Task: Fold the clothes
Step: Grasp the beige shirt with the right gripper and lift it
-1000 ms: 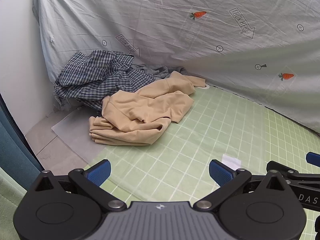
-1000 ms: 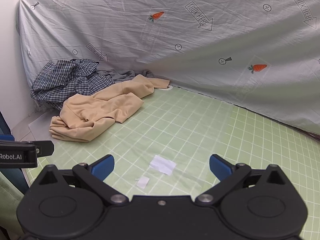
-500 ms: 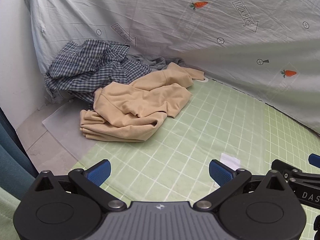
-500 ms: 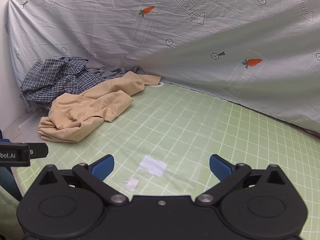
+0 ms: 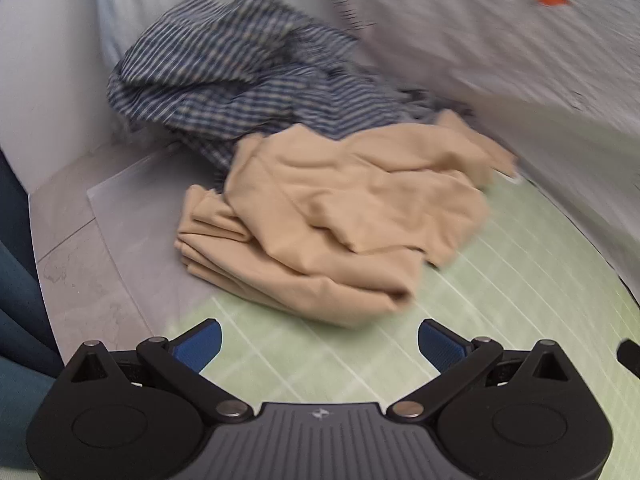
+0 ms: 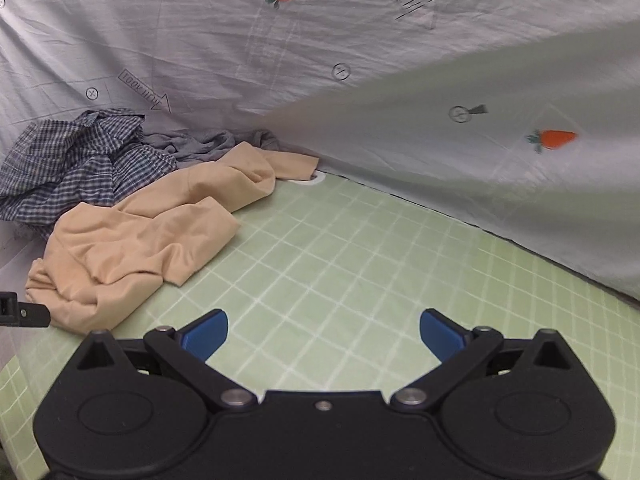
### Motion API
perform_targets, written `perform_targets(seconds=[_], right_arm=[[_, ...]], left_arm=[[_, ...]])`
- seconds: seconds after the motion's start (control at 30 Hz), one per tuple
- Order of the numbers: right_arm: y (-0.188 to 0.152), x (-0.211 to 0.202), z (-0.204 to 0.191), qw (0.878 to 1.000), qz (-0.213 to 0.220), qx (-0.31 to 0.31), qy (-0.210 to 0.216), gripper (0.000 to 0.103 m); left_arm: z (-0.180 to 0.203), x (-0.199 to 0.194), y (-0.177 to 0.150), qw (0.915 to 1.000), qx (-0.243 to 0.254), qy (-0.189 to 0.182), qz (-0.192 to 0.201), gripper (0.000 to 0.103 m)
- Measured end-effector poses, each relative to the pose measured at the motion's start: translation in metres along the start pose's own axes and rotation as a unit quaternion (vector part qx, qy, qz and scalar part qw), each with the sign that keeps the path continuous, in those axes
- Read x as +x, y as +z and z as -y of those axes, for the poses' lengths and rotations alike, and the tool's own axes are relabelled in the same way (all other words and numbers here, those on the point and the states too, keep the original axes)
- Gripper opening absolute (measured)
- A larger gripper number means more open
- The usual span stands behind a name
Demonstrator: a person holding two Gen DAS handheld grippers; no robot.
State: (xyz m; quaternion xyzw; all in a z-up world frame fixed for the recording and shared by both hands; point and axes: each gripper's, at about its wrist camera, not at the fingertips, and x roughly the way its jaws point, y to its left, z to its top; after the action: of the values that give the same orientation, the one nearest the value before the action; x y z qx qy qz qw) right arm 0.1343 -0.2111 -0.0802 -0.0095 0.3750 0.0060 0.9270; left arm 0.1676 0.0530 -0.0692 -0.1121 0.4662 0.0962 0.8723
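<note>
A crumpled beige garment (image 5: 340, 224) (image 6: 148, 232) lies at the left end of the green grid mat (image 5: 500, 320) (image 6: 360, 264). Behind it a blue checked shirt (image 5: 240, 76) (image 6: 68, 160) is heaped against the backdrop, with a grey garment (image 6: 204, 146) beside it. My left gripper (image 5: 320, 346) is open and hangs just short of the beige garment's near edge, nothing between its blue pads. My right gripper (image 6: 324, 334) is open over bare mat, to the right of the beige garment. The left gripper's body (image 6: 20, 314) shows at the right wrist view's left edge.
A pale grey sheet printed with carrots and arrows (image 6: 400, 80) (image 5: 500, 40) rises as a backdrop behind and to the right. A grey board (image 5: 132, 216) sticks out from under the mat on the left, next to a white wall (image 5: 44, 80) and teal fabric (image 5: 16, 312).
Both grippers have moved forward and left toward the clothes pile, which now looms larger. The left wrist view is blurred from motion. The white paper scraps on the mat have dropped out of sight.
</note>
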Motion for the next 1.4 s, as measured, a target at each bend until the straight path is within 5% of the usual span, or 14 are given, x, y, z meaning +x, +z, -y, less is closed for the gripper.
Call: perform_targets(seconds=[0.23, 0.3, 0.5, 0.63, 0.67, 0.77, 0.97, 1.13, 1.23, 1.4], right_arm=[[0.04, 0.103, -0.033, 0.997, -0.031, -0.047, 0.054, 0.101], [0.049, 0.13, -0.042, 0.997, -0.029, -0.03, 0.066, 0.087], [0.067, 0.201, -0.072, 0.987, -0.065, 0.008, 0.148, 0.075], [0.061, 0.213, -0.089, 0.98, -0.076, 0.0, 0.183, 0.034], [0.059, 0.211, -0.09, 0.98, -0.069, -0.001, 0.187, 0.016], [0.053, 0.193, -0.076, 0.98, -0.055, 0.014, 0.19, 0.008], [0.01, 0.108, -0.016, 0.991, -0.013, 0.051, 0.123, 0.007], [-0.058, 0.013, 0.08, 0.994, 0.003, 0.109, -0.015, 0.007], [-0.096, -0.043, 0.145, 0.983, 0.003, 0.152, -0.104, 0.006], [-0.148, -0.117, 0.242, 0.947, -0.002, 0.214, -0.238, 0.006]], left_arm=[[-0.029, 0.069, 0.043, 0.9961, -0.067, 0.048, -0.031, 0.103], [-0.037, 0.082, 0.047, 0.9944, -0.077, 0.058, -0.043, 0.103], [-0.045, 0.103, 0.048, 0.9921, -0.08, 0.072, -0.065, 0.103], [-0.042, 0.106, 0.048, 0.9926, -0.071, 0.074, -0.066, 0.103], [-0.04, 0.106, 0.048, 0.9927, -0.067, 0.076, -0.065, 0.103], [-0.033, 0.1, 0.047, 0.9933, -0.054, 0.082, -0.061, 0.103], [-0.015, 0.07, 0.036, 0.9964, -0.039, 0.058, -0.048, 0.103], [0.01, 0.042, 0.007, 0.9987, -0.013, 0.021, -0.045, 0.103], [0.029, 0.026, -0.016, 0.9986, 0.008, -0.001, -0.051, 0.103], [0.062, 0.0, -0.059, 0.997, 0.043, -0.023, -0.06, 0.103]])
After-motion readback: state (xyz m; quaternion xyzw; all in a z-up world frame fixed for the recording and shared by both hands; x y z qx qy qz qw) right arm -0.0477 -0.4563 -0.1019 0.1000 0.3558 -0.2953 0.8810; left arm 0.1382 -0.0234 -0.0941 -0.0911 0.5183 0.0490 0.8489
